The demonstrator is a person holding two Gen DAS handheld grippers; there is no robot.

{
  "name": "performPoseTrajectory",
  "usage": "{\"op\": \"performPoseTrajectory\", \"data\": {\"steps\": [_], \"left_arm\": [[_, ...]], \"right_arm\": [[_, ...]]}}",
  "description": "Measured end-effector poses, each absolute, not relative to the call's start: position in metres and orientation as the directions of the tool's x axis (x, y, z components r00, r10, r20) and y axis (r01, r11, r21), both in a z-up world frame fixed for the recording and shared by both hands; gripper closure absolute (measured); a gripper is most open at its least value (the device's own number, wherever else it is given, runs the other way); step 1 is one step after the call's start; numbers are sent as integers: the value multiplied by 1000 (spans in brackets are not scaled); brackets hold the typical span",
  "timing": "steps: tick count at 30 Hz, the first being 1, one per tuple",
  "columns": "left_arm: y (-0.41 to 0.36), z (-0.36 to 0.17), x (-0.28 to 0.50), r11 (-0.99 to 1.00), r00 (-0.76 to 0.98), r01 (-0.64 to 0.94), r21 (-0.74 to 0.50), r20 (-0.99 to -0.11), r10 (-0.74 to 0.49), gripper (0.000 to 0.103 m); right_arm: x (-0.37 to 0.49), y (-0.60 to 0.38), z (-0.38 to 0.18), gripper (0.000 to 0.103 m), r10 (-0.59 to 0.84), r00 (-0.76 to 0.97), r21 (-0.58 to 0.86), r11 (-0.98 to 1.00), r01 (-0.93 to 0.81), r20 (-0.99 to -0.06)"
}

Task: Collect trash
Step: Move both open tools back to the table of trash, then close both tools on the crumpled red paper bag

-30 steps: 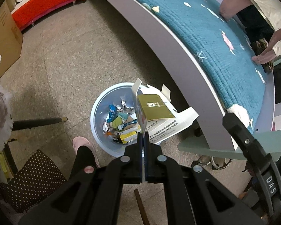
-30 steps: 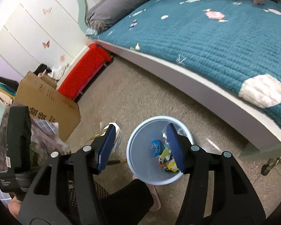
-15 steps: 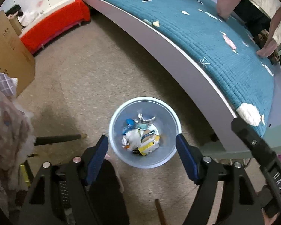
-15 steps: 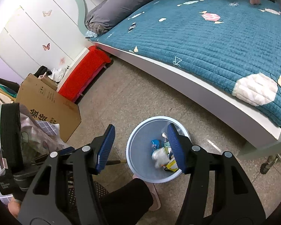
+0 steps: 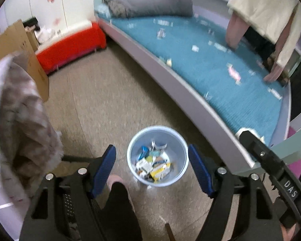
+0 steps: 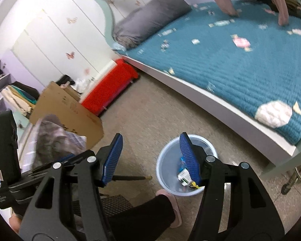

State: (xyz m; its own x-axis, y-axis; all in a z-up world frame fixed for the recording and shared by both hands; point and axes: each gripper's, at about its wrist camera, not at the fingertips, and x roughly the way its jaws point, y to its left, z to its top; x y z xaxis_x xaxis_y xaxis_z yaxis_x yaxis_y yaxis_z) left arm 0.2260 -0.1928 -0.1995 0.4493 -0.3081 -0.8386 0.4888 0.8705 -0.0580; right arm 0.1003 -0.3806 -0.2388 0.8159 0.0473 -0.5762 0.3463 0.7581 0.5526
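A pale blue waste bin (image 5: 181, 172) stands on the floor beside the bed, holding several crumpled wrappers and small cartons (image 5: 153, 165). My left gripper (image 5: 151, 169) hangs high above the bin, open, with nothing between its blue pads. In the right wrist view the bin (image 6: 166, 167) sits below and to the right, partly behind a finger. My right gripper (image 6: 151, 158) is open and empty. Several scraps of trash (image 6: 239, 41) lie scattered on the teal bedspread (image 6: 240, 70).
A person in pink sleeves (image 5: 233, 32) leans on the far side of the bed. A red bench (image 6: 108, 89) and a cardboard box (image 6: 70, 110) stand by the wall. My own leg and pink slipper (image 6: 170, 198) are beside the bin. A grey pillow (image 5: 150, 5) lies at the bed's head.
The left gripper opened and let the white and gold carton fall into the bin. Both grippers then rose, so the bin looks smaller and more of the bed shows.
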Motion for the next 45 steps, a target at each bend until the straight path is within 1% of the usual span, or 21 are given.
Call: {"op": "performPoseTrajectory", "data": {"steps": [6, 8, 11, 15, 20, 22, 24, 26, 28, 31, 34, 36, 41, 45], "left_arm": [[-149, -127, 196, 881, 586, 470, -60, -725, -362, 25], [-127, -104, 188, 892, 630, 449, -54, -688, -359, 24], [-88, -76, 180, 911, 679, 407, -59, -648, -345, 22], [-24, -53, 181, 946, 719, 317, -63, -635, -283, 21], [79, -37, 186, 981, 748, 173, -88, -636, -189, 19], [125, -35, 190, 992, 764, 96, -86, -633, -129, 19], [179, -36, 195, 995, 765, 2, -95, -641, -63, 19], [226, -40, 200, 987, 750, -62, -148, -659, -51, 19], [276, -49, 209, 968, 733, -121, -220, -677, -63, 19], [333, -63, 217, 944, 707, -187, -272, -705, -63, 19], [363, -76, 228, 938, 682, -219, -269, -730, -50, 19], [379, -83, 239, 933, 674, -211, -291, -735, -76, 19], [400, -93, 263, 935, 681, -208, -287, -729, -72, 19], [408, -112, 290, 932, 642, -204, -299, -759, -103, 19]], "right_arm": [[87, -349, -177, 41, 74, 869, 548, 801, 240, -489], [87, -331, -155, 41, 102, 883, 543, 818, 188, -459], [91, -305, -133, 40, 151, 887, 538, 834, 123, -437], [109, -247, -106, 37, 251, 869, 518, 856, 6, -426], [143, -161, -86, 34, 411, 795, 524, 840, -141, -445], [158, -118, -80, 29, 453, 762, 508, 840, -191, -462], [178, -73, -78, 28, 487, 719, 485, 842, -237, -496], [194, -43, -78, 27, 520, 681, 490, 831, -263, -516], [215, -4, -81, 23, 537, 629, 490, 829, -269, -563], [239, 45, -87, 22, 575, 565, 512, 809, -287, -591], [260, 86, -96, 19, 592, 516, 539, 798, -268, -619], [271, 110, -101, 19, 600, 502, 548, 793, -268, -623], [298, 146, -119, 19, 621, 477, 608, 767, -205, -622], [313, 161, -128, 19, 622, 474, 629, 759, -169, -623]]}}
